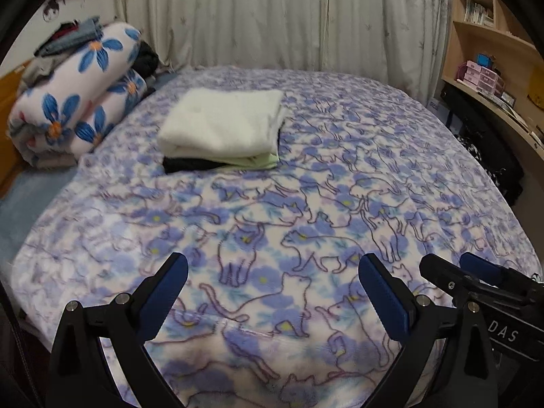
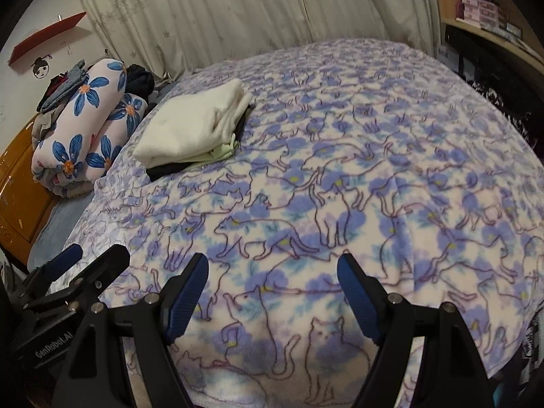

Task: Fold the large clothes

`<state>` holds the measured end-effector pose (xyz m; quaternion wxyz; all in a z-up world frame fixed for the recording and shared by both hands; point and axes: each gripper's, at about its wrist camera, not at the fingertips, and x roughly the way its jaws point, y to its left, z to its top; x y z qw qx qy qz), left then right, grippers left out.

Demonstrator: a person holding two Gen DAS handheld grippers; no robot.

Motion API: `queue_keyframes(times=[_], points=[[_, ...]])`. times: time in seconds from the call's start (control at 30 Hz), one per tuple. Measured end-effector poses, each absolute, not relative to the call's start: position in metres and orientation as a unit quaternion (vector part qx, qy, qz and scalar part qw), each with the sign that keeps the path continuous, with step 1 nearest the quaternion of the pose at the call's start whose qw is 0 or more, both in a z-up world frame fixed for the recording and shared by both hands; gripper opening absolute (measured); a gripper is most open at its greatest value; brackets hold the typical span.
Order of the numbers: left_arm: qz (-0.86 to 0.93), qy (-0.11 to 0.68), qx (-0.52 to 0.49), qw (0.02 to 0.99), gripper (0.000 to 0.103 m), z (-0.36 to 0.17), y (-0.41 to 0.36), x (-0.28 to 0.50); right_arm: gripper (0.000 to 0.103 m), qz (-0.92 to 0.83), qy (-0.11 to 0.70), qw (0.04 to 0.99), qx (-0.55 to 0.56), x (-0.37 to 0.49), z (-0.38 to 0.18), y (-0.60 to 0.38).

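A stack of folded clothes [image 1: 221, 129] lies on the far left part of the bed: a cream garment on top, a pale green one and a black one beneath; it also shows in the right wrist view [image 2: 193, 129]. My left gripper [image 1: 273, 275] is open and empty above the near edge of the cat-print blanket [image 1: 323, 210]. My right gripper [image 2: 273, 272] is open and empty beside it, also over the blanket [image 2: 374, 170]. Each gripper shows in the other's view: the right [image 1: 455, 268] and the left [image 2: 98, 255].
A rolled flower-print quilt [image 1: 74, 102] with loose clothes on top lies at the bed's left. Curtains [image 1: 272, 17] hang behind the bed. Wooden shelves [image 1: 486, 51] with boxes and dark bags [image 1: 482, 149] stand at the right. An orange headboard [image 2: 17, 183] is at the left.
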<state>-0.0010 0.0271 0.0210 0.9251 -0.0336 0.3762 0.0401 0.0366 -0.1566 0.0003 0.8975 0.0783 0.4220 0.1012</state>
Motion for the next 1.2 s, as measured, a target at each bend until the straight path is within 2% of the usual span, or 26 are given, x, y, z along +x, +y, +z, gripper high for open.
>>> queue_keyframes(times=[0.43, 1.2], points=[[0.046, 0.372, -0.025, 0.927, 0.1, 0.035, 0.021, -0.012, 0.078, 0.085, 0.401, 0.91, 0.061, 0.019, 0.016, -0.159], [0.054, 0.405, -0.024, 0.913, 0.1, 0.019, 0.02, -0.013, 0.078, 0.068, 0.402, 0.912, 0.044, 0.014, 0.01, -0.16]])
